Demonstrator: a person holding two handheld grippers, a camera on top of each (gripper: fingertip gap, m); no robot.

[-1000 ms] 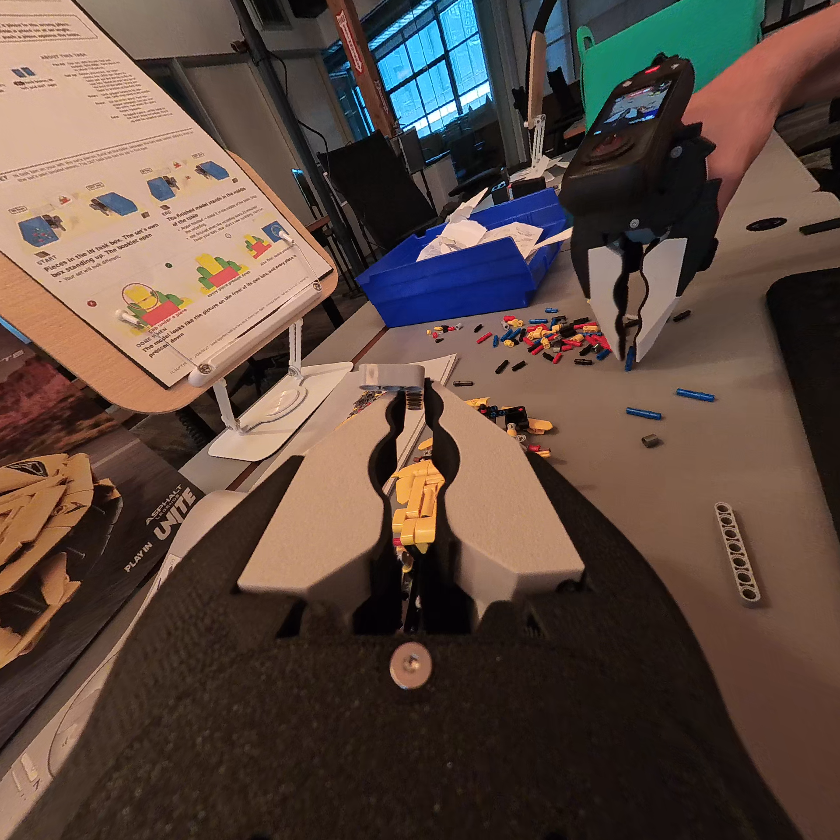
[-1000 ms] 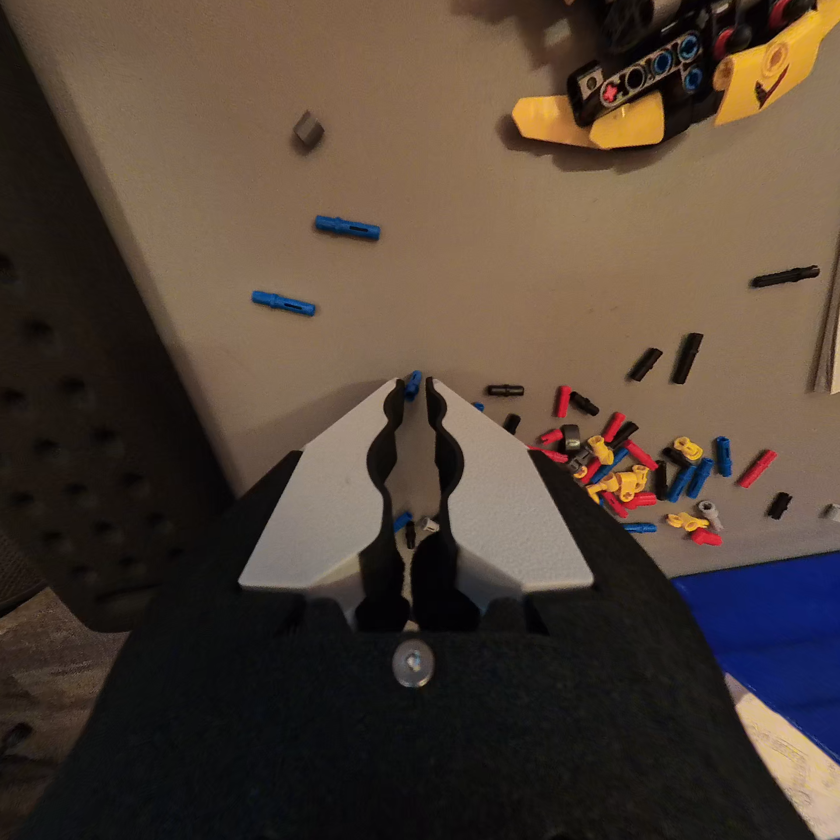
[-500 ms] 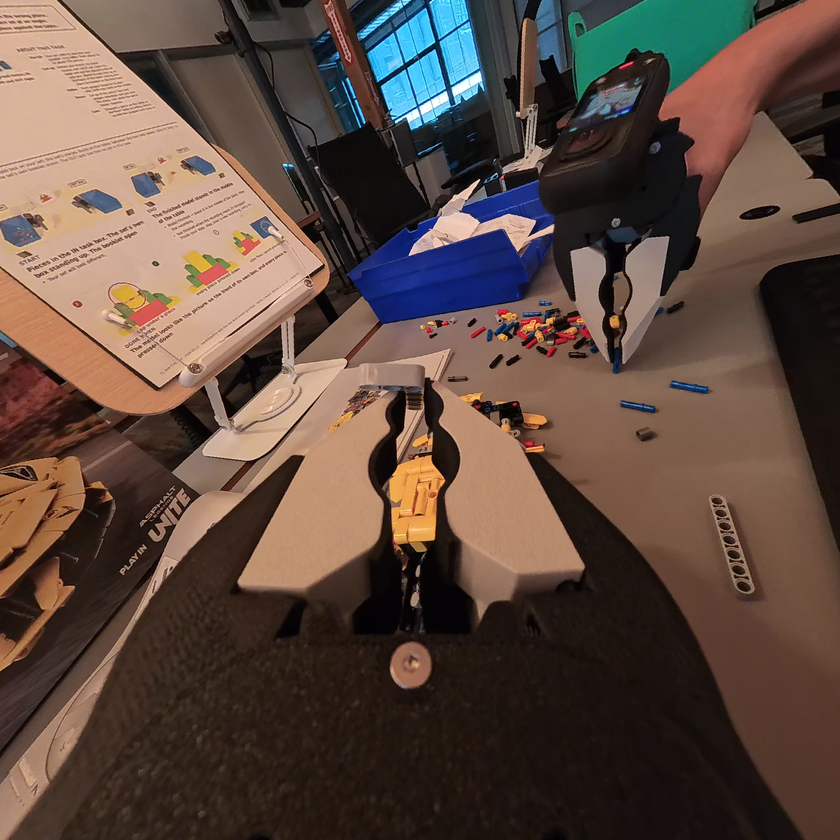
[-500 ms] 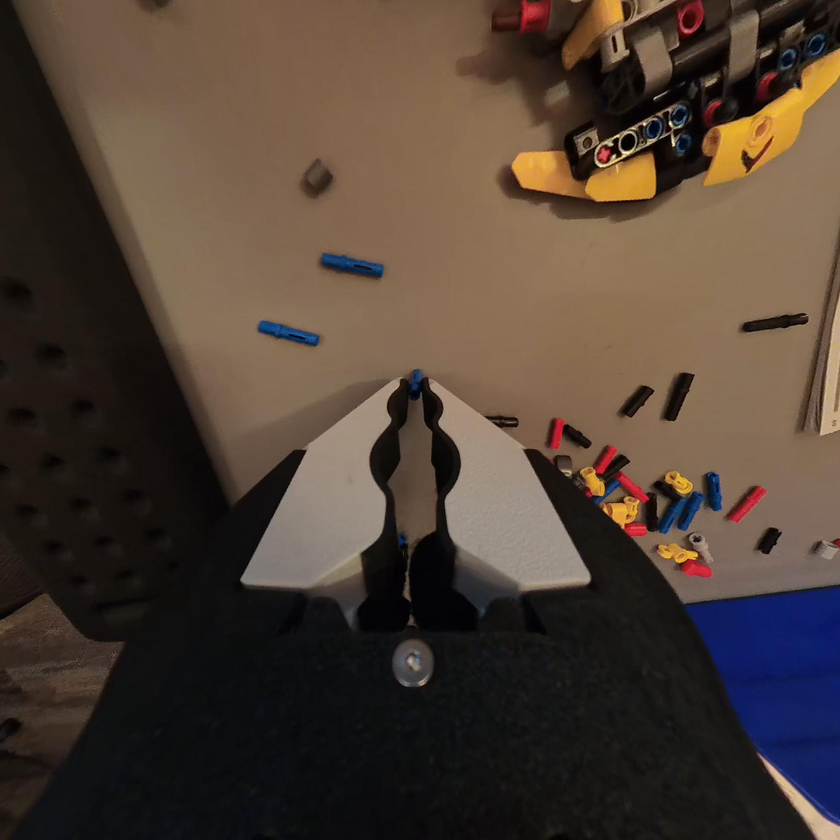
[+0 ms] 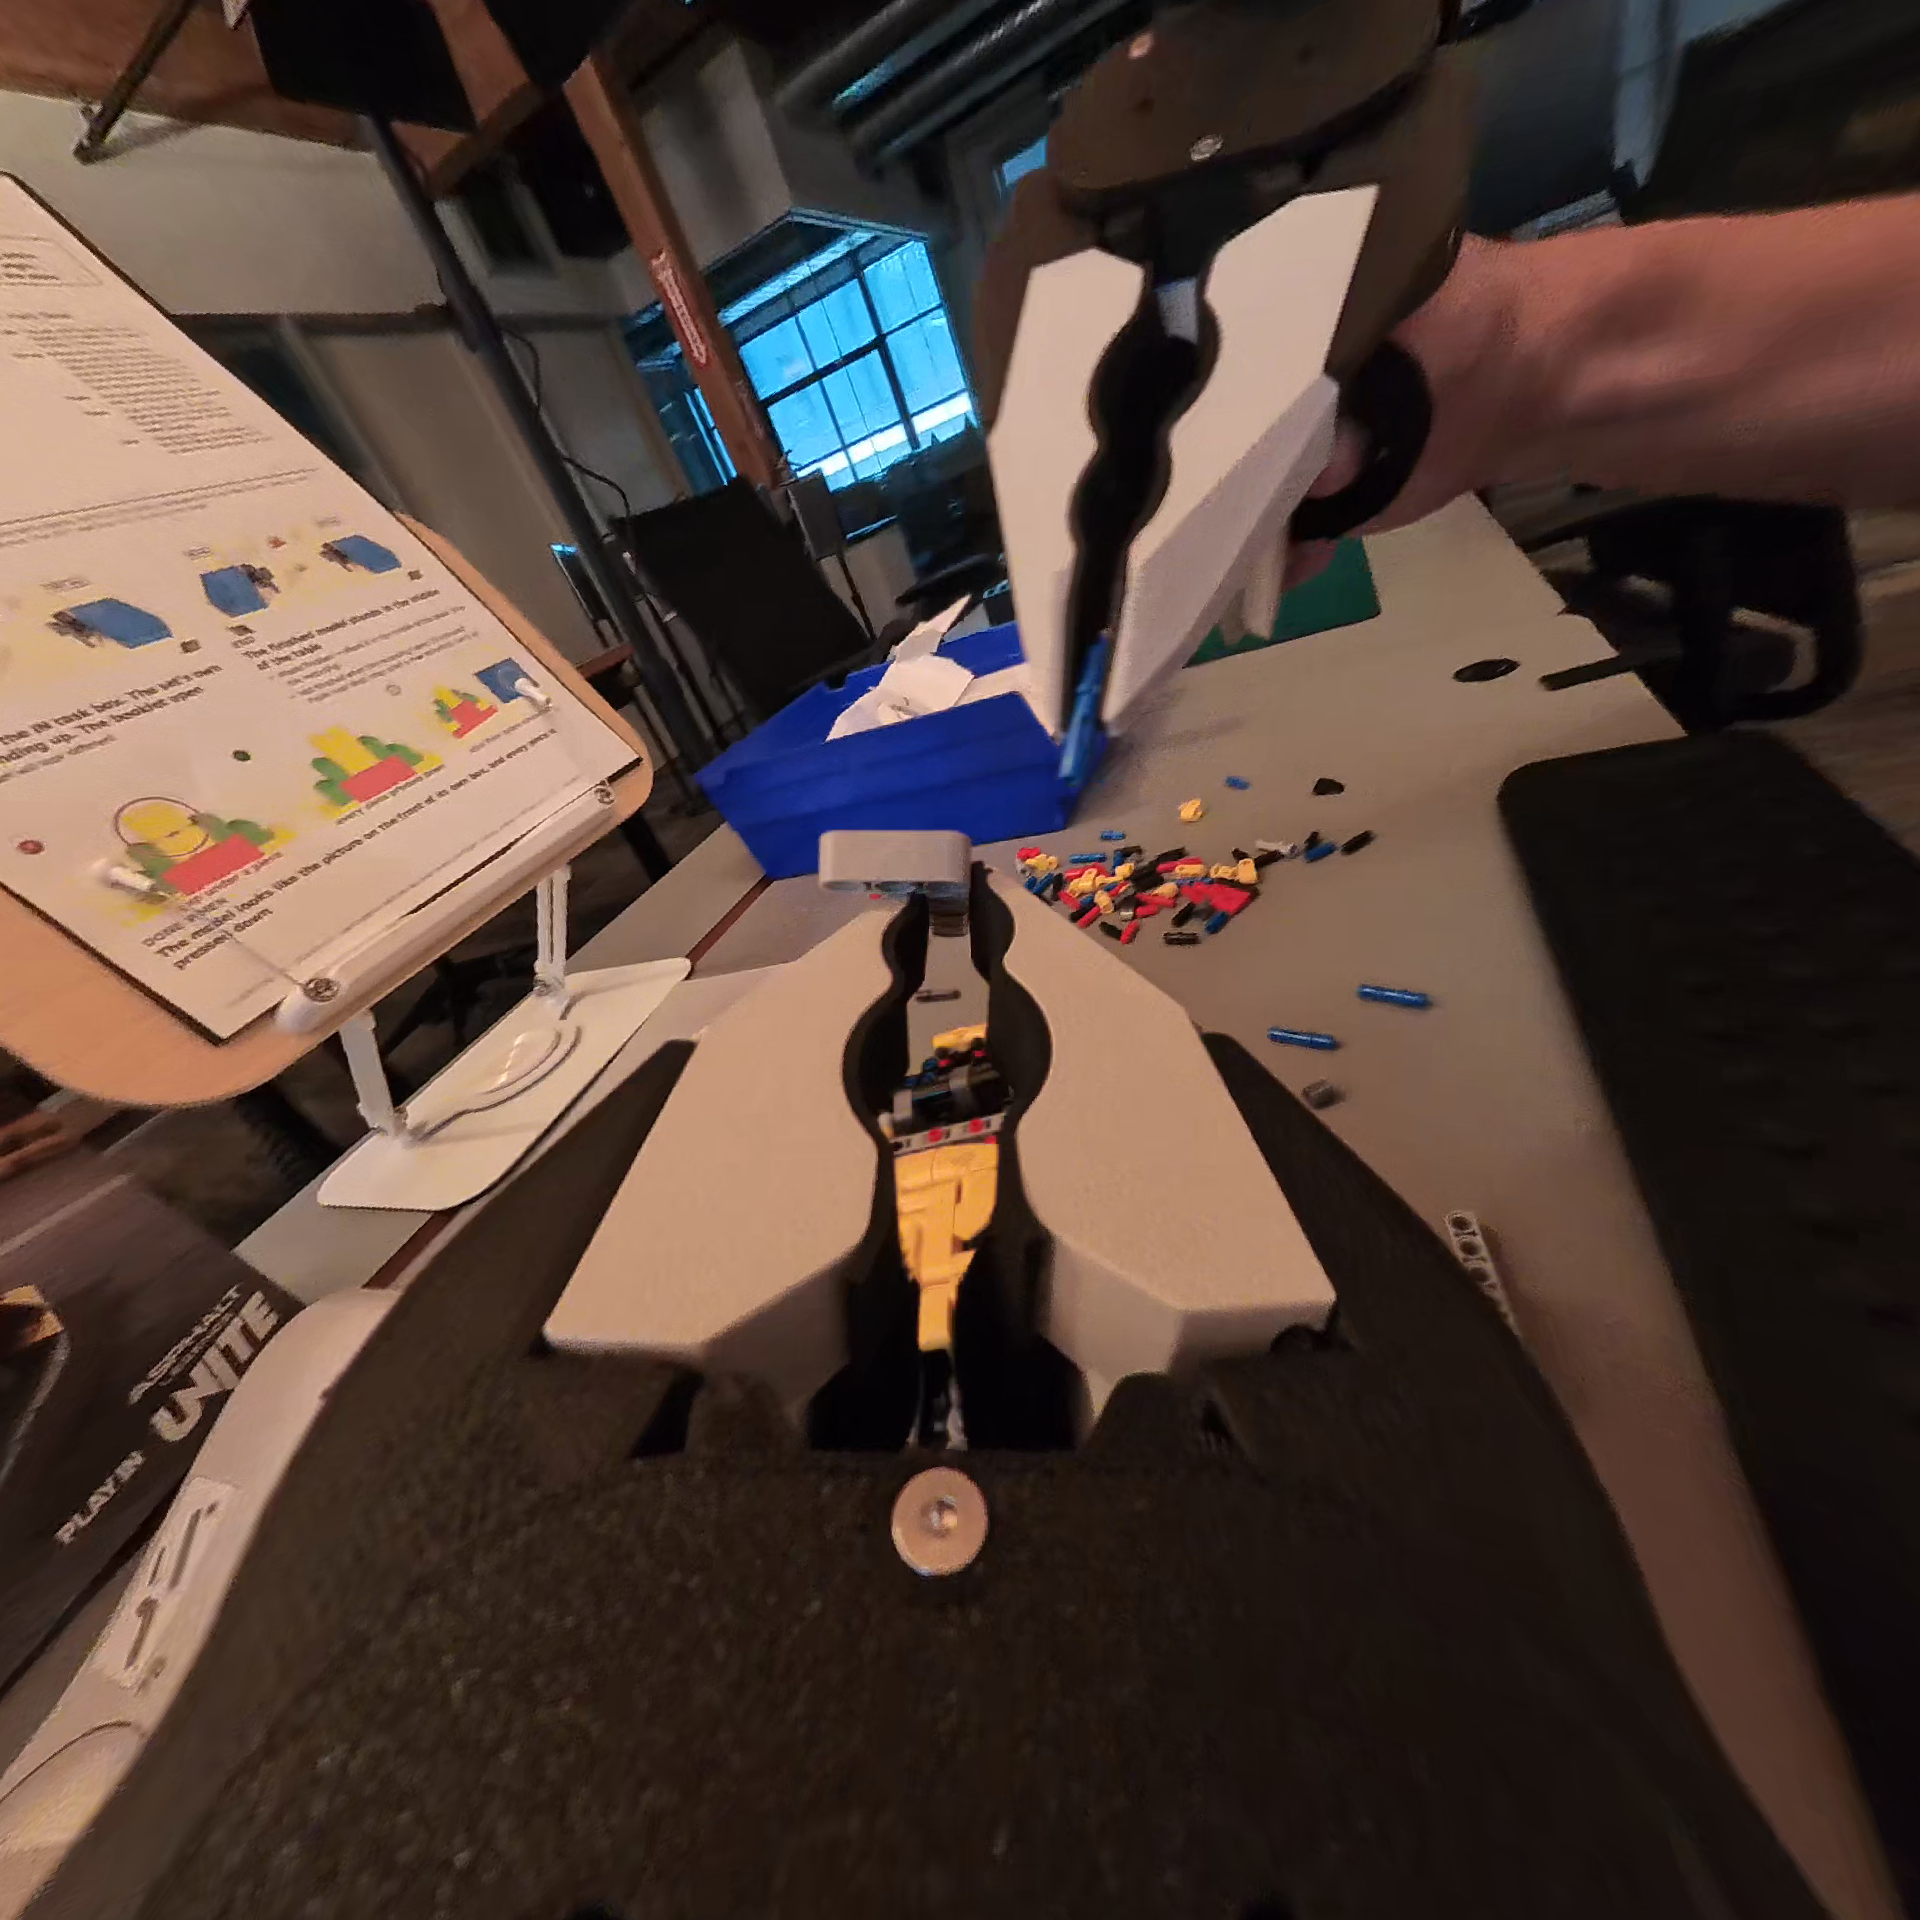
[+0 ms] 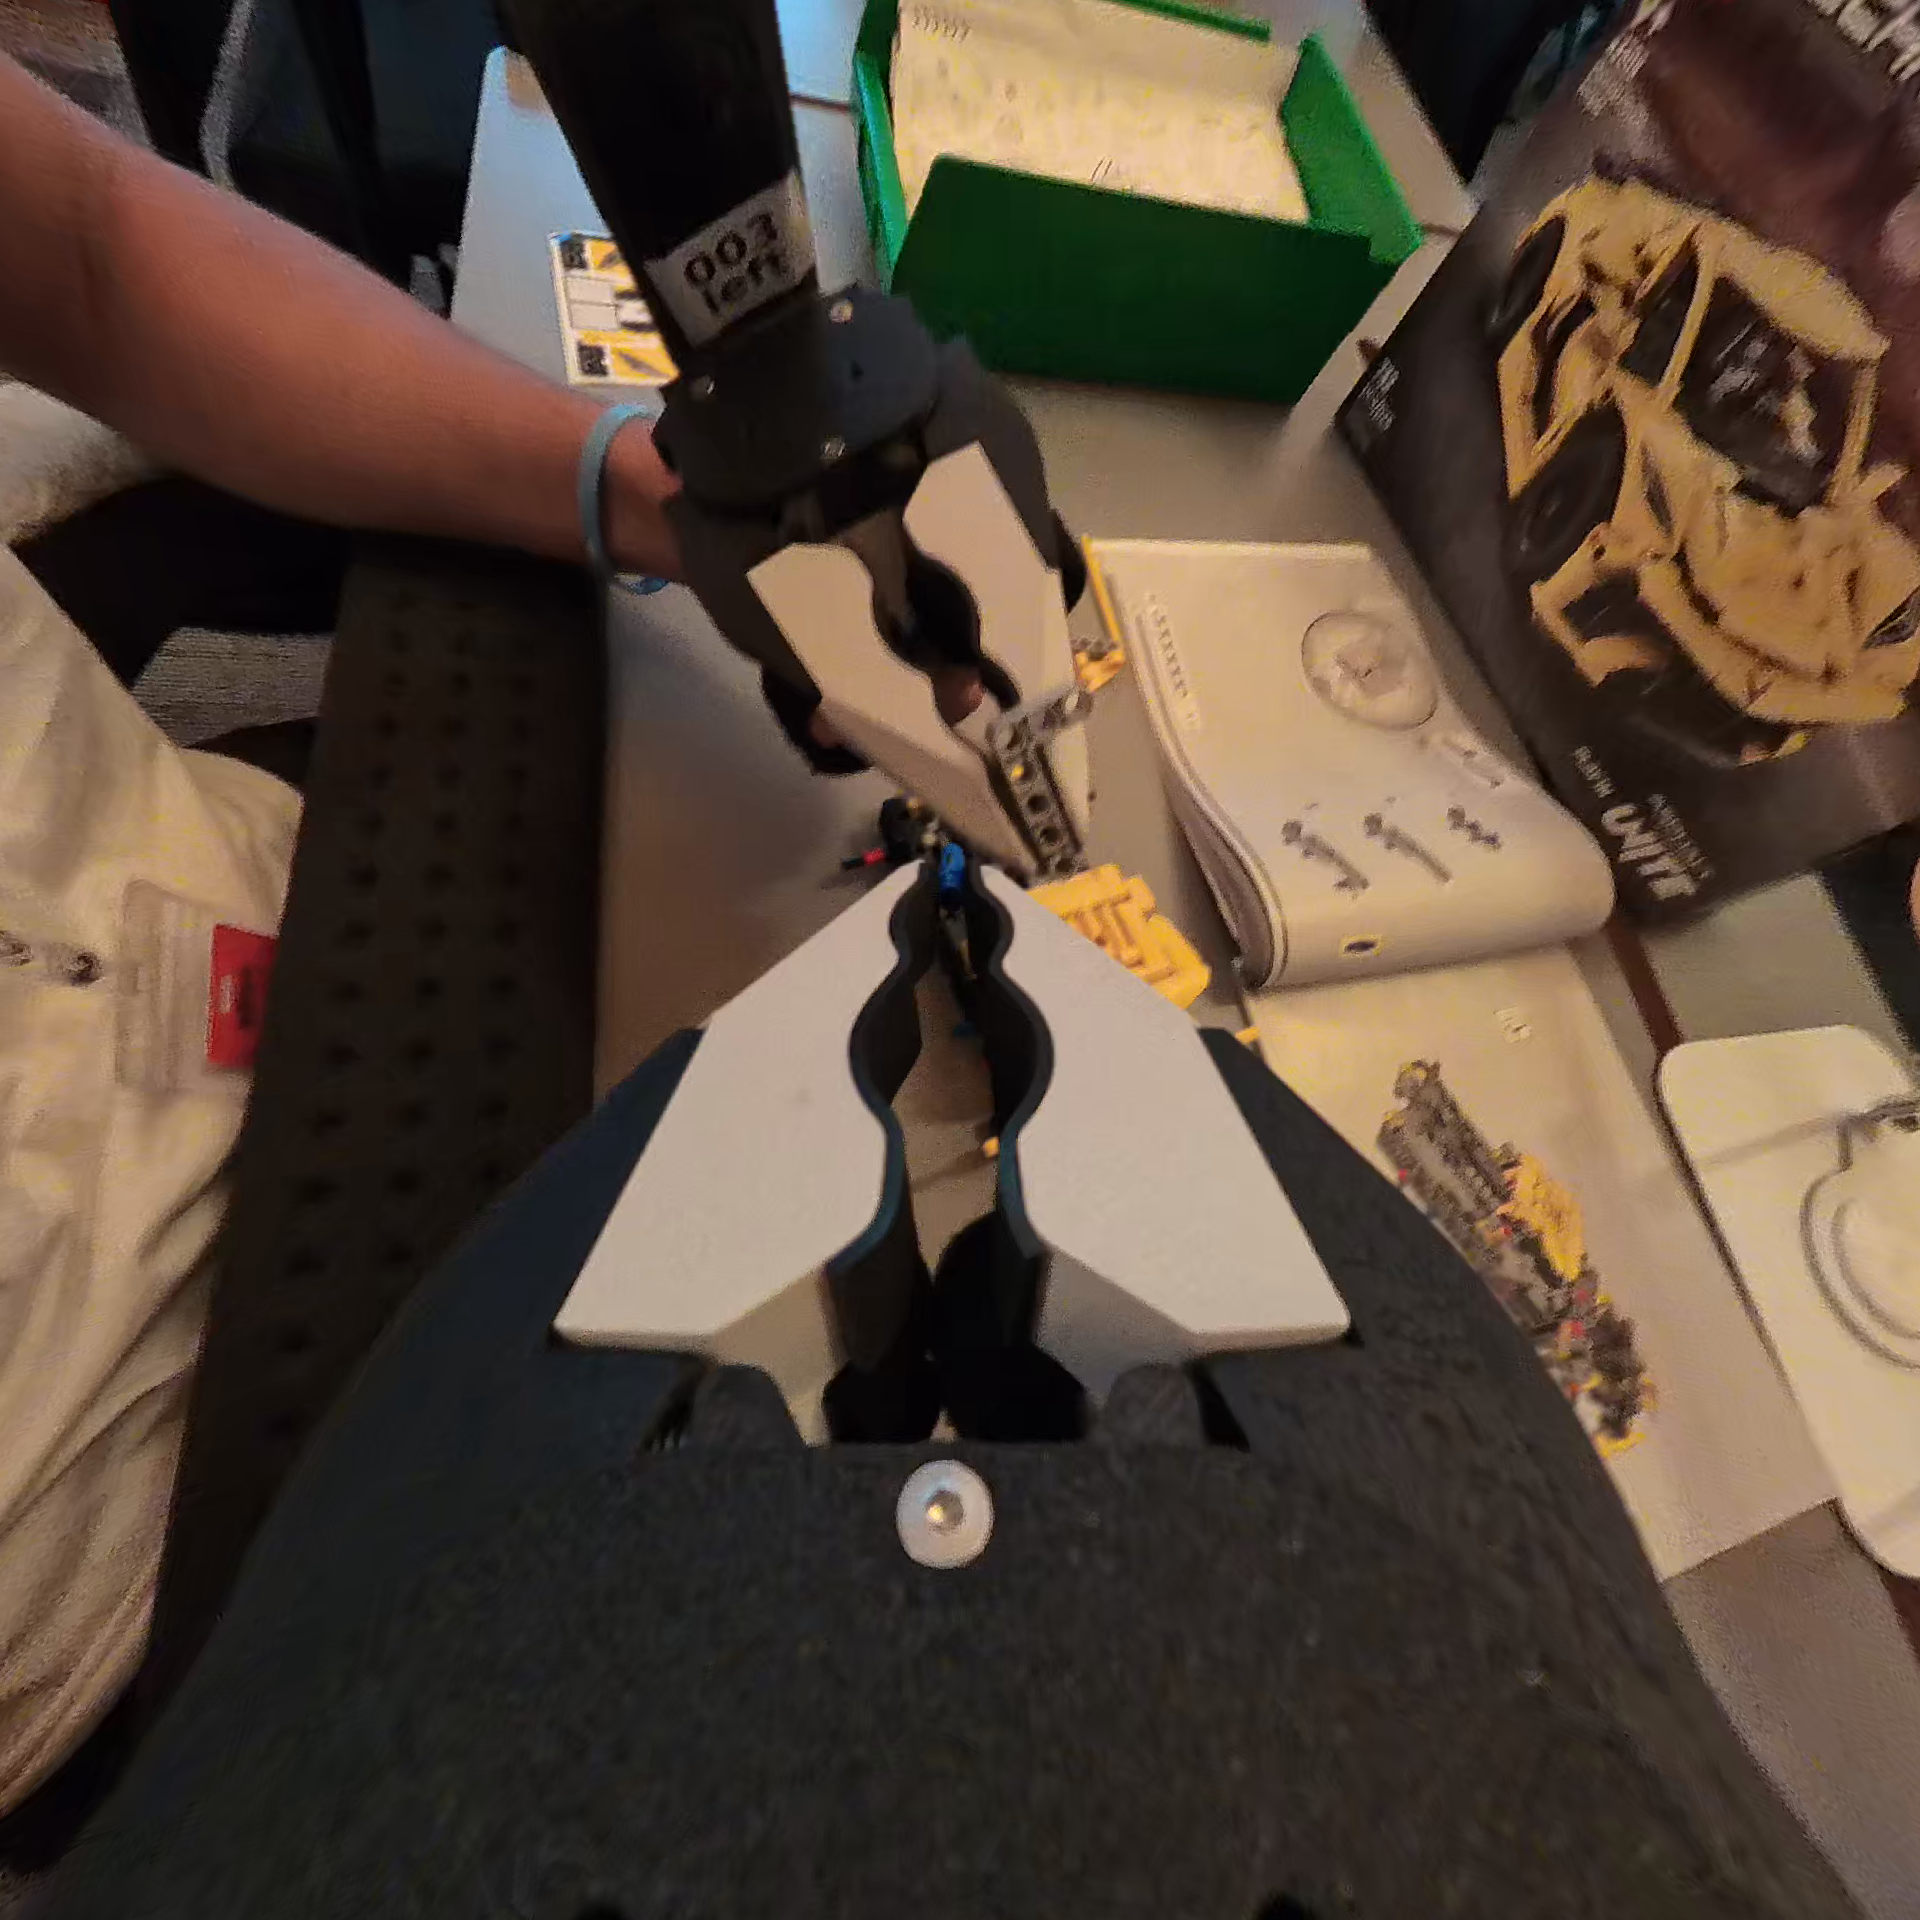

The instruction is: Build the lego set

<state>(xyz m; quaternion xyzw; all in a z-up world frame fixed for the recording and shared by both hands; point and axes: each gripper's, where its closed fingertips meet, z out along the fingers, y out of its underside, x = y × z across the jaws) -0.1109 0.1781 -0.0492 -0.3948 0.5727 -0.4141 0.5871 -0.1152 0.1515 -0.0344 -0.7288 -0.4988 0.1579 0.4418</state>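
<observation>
Left gripper (image 5: 940,883): fingers pressed onto a grey beam (image 5: 894,860) at the tips, centre of the left wrist view; the beam is attached to the yellow model (image 5: 940,1216) seen through the finger gap.
Right gripper (image 6: 951,873): fingers pinching a blue pin (image 6: 951,864) at the tips, centre of the right wrist view; in the left wrist view it hangs tip-down at upper centre, above the table.
Pin to model: near, just beside the left gripper's tips; contact cannot be told.
Loose parts (image 5: 1143,883): scattered on the table (image 5: 1403,810), right of centre, left wrist view.
Blue bin (image 5: 894,758): behind the loose parts.
Green bin (image 6: 1132,270): top of the right wrist view.
Box (image 6: 1683,447): upper right, right wrist view.
Booklet (image 6: 1340,748): open, right of the model.
</observation>
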